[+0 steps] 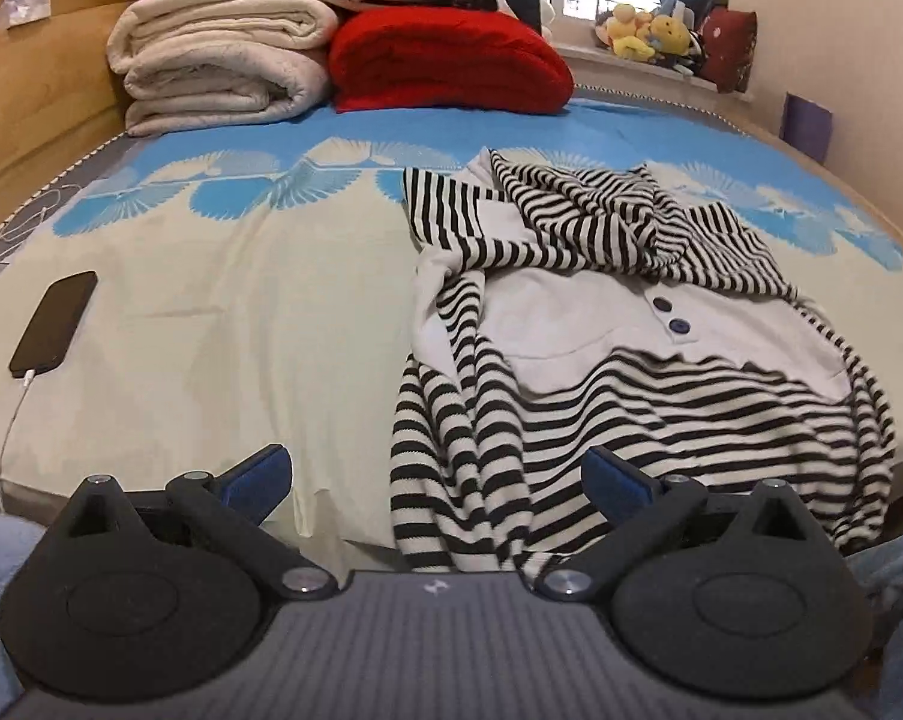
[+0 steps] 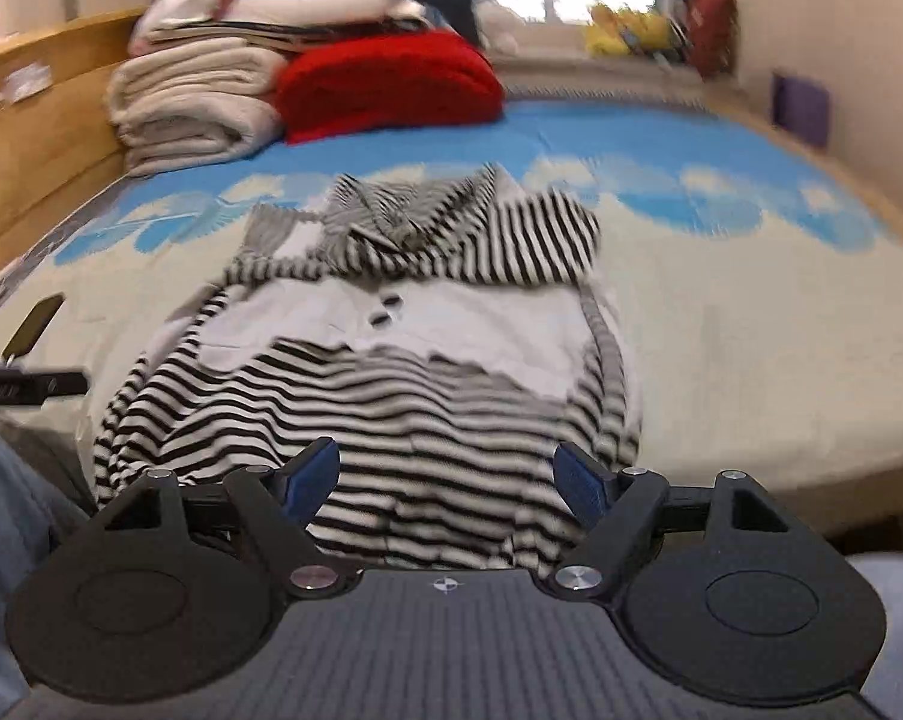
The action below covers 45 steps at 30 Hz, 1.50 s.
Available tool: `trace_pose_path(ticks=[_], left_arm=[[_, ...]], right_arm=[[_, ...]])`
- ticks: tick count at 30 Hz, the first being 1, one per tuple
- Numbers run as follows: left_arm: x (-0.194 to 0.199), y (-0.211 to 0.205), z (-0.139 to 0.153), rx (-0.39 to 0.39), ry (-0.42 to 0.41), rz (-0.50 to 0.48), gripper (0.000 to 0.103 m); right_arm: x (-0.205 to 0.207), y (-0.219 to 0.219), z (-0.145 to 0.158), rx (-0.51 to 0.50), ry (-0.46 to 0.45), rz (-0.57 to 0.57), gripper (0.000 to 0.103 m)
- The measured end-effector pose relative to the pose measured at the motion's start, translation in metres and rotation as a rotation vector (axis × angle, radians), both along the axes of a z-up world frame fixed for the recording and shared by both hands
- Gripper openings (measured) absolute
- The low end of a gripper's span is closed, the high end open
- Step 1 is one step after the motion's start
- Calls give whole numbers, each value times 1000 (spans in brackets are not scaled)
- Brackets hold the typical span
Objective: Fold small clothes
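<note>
The striped top point(image 1: 631, 360) lies on the bed point(image 1: 241, 300), filling the centre and lower right of the left wrist view and the centre and lower left of the right wrist view, its lower hem hanging over the near edge of the mattress. It looks only partly folded: both sleeves are drawn in along the sides, and the hood or collar part is bunched in loose ridges at the top of the garment. So the fold seems to be in an early or middle stage, with both tools backed off for a fresh grip.

The left gripper point(image 1: 436, 477) has its fingers point(image 1: 259, 474) spread wide with nothing between them. The right gripper point(image 2: 448, 480) also stands open and empty, hovering low over the striped hem.

The next move probably calls for pinching two matching points, likely the hem corners or the crumpled top, and carrying them together so that the cloth lands flat.

The top is a soft knit, black and cream bands with a plain pale chest panel and two dark round buttons point(image 1: 670, 315). It will drape and slip, so shallow pinches could lose it. The sheet is smooth, cream with a blue leaf print. In the upper left sit thick folded blankets point(image 1: 217, 60), one fluffy and beige, one red. A dark phone point(image 1: 55, 324) lies flat at the left with a white cable.
</note>
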<state>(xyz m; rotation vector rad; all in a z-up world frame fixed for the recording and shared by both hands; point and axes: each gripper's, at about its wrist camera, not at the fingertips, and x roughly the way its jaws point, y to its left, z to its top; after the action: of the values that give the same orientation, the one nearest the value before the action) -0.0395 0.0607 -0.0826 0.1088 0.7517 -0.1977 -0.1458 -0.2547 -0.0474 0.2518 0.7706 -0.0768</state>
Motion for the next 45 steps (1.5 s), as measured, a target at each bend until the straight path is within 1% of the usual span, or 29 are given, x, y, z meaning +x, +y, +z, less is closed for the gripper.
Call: trace_pose_path(ticks=[2, 5, 6, 9, 10, 13, 14, 15, 16, 17, 18, 19, 20, 21, 22, 23, 24, 27, 29, 31, 34, 37, 38, 40, 43, 45], left_arm=[[10, 0, -14, 19, 20, 1, 103], [27, 2, -37, 7, 81, -7, 103], [32, 3, -43, -3, 103, -9, 103], [42, 3, -60, -13, 164, -30, 103], [44, 2, -66, -14, 185, -42, 103], [52, 3, -83, -14, 262, -35, 103], [55, 4, -87, -17, 278, -21, 103], [55, 5, -87, -25, 275, -10, 103], [55, 5, -86, -31, 276, -3, 101], [55, 6, -84, -39, 282, -1, 96], [53, 9, -79, -31, 285, 9, 80], [50, 11, -73, -39, 285, -5, 61], [48, 15, -66, -49, 281, -11, 54], [46, 20, -60, -68, 282, -12, 34], [45, 23, -55, -120, 300, -34, 9], [43, 29, -49, -195, 331, -37, 9], [41, 31, -41, -219, 332, -36, 9], [26, 31, -23, -246, 315, -82, 9], [14, 32, -12, -268, 321, -118, 8], [5, 35, -3, -275, 330, -151, 8], [-19, 43, 6, -286, 356, -181, 8], [-25, 48, 12, -327, 382, -179, 8], [-21, 50, 17, -348, 383, -178, 8], [0, 49, 34, -390, 364, -188, 8], [52, 41, 60, -406, 315, -211, 8], [101, 28, 78, -391, 278, -224, 8]], right_arm=[[11, -17, -18, 77, 61, -57, 80], [33, -38, -50, 165, 173, -144, 80], [40, -44, -60, 173, 188, -168, 80], [60, -51, -85, 63, 237, -229, 80], [64, -53, -93, 51, 260, -237, 80], [71, -60, -120, 104, 340, -222, 80], [71, -61, -128, 131, 349, -221, 79], [69, -63, -134, 159, 350, -225, 79], [67, -65, -140, 201, 349, -234, 69], [65, -66, -143, 249, 340, -225, 29], [64, -65, -144, 302, 341, -196, 13], [64, -63, -140, 297, 349, -186, 13], [63, -57, -134, 259, 349, -162, 10], [61, -53, -127, 230, 343, -133, 9], [57, -52, -119, 231, 334, -114, 9], [55, -54, -112, 248, 325, -106, 8], [51, -56, -102, 268, 305, -97, 8], [36, -67, -68, 281, 231, -89, 8], [24, -76, -48, 304, 197, -84, 8], [8, -81, -30, 312, 179, -76, 8], [-15, -90, -16, 332, 183, -66, 8], [-36, -96, -12, 384, 195, -84, 8], [-40, -99, -9, 404, 195, -95, 8], [-36, -104, -3, 426, 192, -105, 8], [2, -118, 16, 439, 162, -107, 8], [41, -130, 30, 444, 144, -100, 8]])
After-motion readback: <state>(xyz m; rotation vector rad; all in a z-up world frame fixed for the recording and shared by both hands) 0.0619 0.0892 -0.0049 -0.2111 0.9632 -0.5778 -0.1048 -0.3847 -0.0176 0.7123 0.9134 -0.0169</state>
